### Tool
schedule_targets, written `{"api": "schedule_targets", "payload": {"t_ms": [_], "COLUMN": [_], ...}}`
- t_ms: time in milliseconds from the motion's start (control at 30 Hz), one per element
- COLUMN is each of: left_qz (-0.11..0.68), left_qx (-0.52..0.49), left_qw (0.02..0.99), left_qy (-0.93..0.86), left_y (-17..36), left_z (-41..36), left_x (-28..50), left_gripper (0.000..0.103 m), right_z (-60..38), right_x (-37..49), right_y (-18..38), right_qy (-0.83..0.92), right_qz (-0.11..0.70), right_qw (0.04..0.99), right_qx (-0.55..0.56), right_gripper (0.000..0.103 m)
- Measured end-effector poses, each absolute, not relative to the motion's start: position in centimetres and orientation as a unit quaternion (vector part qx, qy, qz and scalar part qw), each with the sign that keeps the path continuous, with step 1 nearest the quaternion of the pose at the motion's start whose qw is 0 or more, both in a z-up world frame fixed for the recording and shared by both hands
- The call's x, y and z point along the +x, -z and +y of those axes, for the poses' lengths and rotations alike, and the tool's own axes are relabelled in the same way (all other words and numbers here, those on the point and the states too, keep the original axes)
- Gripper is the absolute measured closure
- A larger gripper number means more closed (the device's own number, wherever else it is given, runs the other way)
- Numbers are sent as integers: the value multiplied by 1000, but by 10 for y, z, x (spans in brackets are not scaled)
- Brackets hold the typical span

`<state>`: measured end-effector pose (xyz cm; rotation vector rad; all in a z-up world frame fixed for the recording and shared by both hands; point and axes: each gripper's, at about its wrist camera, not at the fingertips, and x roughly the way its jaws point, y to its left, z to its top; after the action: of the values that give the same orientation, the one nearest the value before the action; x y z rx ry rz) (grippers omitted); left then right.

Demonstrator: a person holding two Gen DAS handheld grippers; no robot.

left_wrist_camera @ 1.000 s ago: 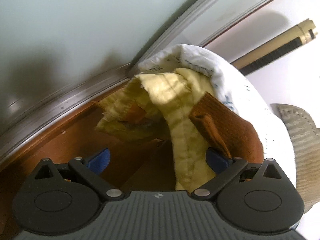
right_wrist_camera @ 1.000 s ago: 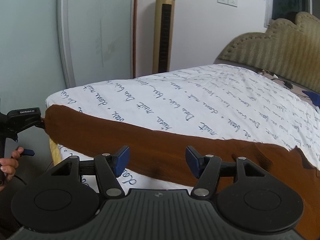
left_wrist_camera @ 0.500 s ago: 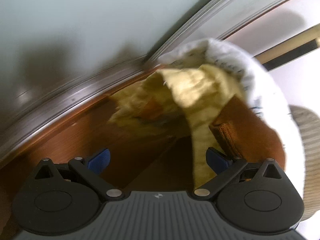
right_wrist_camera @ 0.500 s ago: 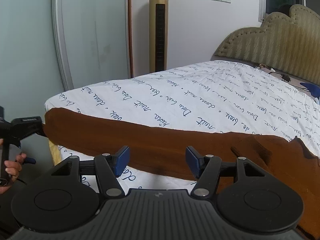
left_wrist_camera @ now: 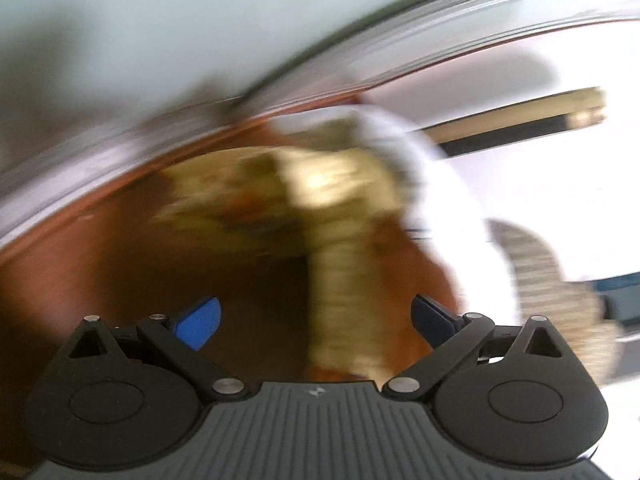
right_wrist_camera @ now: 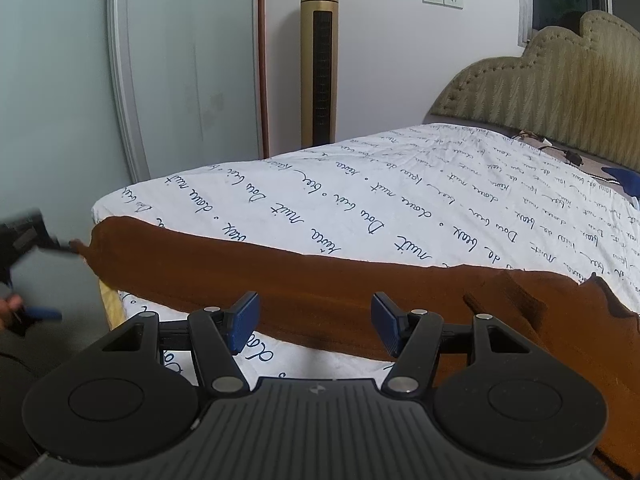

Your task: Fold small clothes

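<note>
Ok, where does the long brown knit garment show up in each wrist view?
Left wrist: blurred, the brown knit garment sits right of centre, behind the yellow cloth.
Right wrist: it stretches across the script-printed white bedspread's near edge.
Shared landmark: the gold tower fan.

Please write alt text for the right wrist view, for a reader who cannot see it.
An open right gripper hovers over a brown garment stretched along the near edge of a bed with a white, script-printed cover. At far left, the blurred left gripper meets the garment's corner. A gold tower fan stands behind.
</note>
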<state>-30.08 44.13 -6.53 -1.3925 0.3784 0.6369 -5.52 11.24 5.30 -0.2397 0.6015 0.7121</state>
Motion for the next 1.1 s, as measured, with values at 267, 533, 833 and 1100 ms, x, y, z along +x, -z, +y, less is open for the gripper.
{"api": "schedule_targets", "payload": {"t_ms": [267,533,833,1100], "left_qz": [155,144,148,192], "left_qx": [-658,-683,-651,-541], "left_qw": [713,702,735,814], "left_qy": [-186,-141,-121,-90], "left_y": [71,81,50,19], "left_z": [414,404,407,382], "left_x": [-240,-225,-255,-213], "left_gripper": [1,1,0,0], "right_z": [104,87,84,78], "right_x": [-65,-63,-64,-67], "right_y": [-62,-64,-62,-71], "right_qy": [-337,-323,-326,-316], "right_qz": [269,270,265,244], "right_qw": [894,900,901,915], "right_qx": [-122,-111,-107,-61], "right_gripper": [42,42,42,22]}}
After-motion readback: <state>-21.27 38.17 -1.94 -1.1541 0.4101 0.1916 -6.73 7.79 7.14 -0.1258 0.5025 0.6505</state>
